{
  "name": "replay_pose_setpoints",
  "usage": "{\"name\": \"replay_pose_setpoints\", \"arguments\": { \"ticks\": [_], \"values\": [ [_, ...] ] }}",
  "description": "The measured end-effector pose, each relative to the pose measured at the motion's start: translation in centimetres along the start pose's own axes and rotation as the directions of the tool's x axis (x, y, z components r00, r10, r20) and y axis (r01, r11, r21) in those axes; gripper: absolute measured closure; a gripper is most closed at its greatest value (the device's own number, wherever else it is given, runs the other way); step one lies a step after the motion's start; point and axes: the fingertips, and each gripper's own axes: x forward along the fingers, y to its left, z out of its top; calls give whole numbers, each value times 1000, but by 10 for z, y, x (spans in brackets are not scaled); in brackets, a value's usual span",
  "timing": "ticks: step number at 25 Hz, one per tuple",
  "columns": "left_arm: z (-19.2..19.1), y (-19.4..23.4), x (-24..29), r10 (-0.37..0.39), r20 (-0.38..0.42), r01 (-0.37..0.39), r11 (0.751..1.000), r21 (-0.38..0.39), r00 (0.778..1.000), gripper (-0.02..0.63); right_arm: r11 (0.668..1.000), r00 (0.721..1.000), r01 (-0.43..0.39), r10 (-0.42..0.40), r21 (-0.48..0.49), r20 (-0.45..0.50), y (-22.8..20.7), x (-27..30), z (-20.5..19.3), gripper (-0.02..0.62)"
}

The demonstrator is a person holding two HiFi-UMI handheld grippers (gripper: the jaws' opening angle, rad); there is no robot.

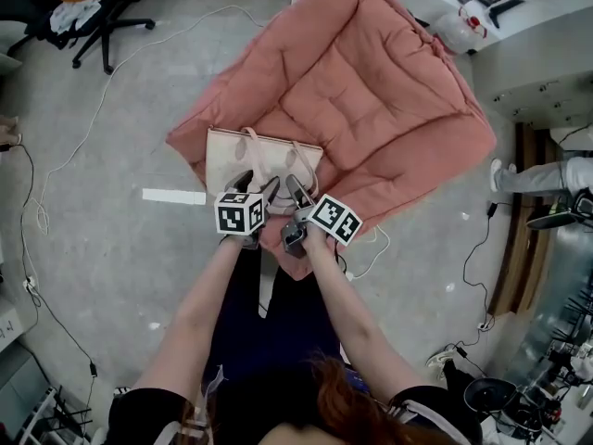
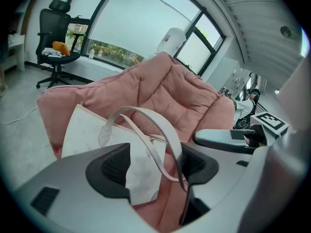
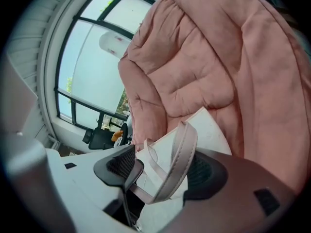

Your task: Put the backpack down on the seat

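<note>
A cream bag (image 1: 243,158) with pale pink straps lies on the front left corner of the pink quilted seat (image 1: 371,91). Both of my grippers hover just before it, side by side. The left gripper (image 1: 257,185) is open. In the left gripper view, one strap (image 2: 146,118) arcs loosely between its pads (image 2: 116,166) over the bag (image 2: 92,132). The right gripper (image 1: 298,197) is open too. In the right gripper view, another strap (image 3: 183,152) loops through its wide jaws without being pinched. The seat's cushion (image 3: 218,57) rises behind.
A black office chair (image 1: 93,7) stands at the far left. Cables trail over the grey floor (image 1: 83,137), and a white strip (image 1: 174,196) lies left of the bag. Another person's leg (image 1: 547,176) and a wooden unit (image 1: 519,230) are on the right.
</note>
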Motion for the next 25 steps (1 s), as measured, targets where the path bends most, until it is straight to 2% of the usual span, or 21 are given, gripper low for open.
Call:
{"name": "replay_pose_setpoints", "arguments": {
  "ticks": [4, 11, 19, 25],
  "values": [
    [-5, 7, -10, 24, -7, -24, 999, -33, 1000, 318, 1000, 1000, -2, 3, 26, -11, -4, -11, 0, 299],
    [-19, -2, -28, 60, 3, -60, 997, -56, 998, 318, 1000, 999, 0, 0, -1, -41, -14, -44, -5, 299],
    [-45, -29, -51, 115, 40, -111, 989, -101, 993, 318, 998, 996, -18, 13, -53, -93, -29, -89, -14, 299],
    [-62, -59, -62, 139, 75, -129, 984, -121, 987, 318, 991, 991, -78, 65, -111, -119, -29, -120, -11, 299]
  ]
}}
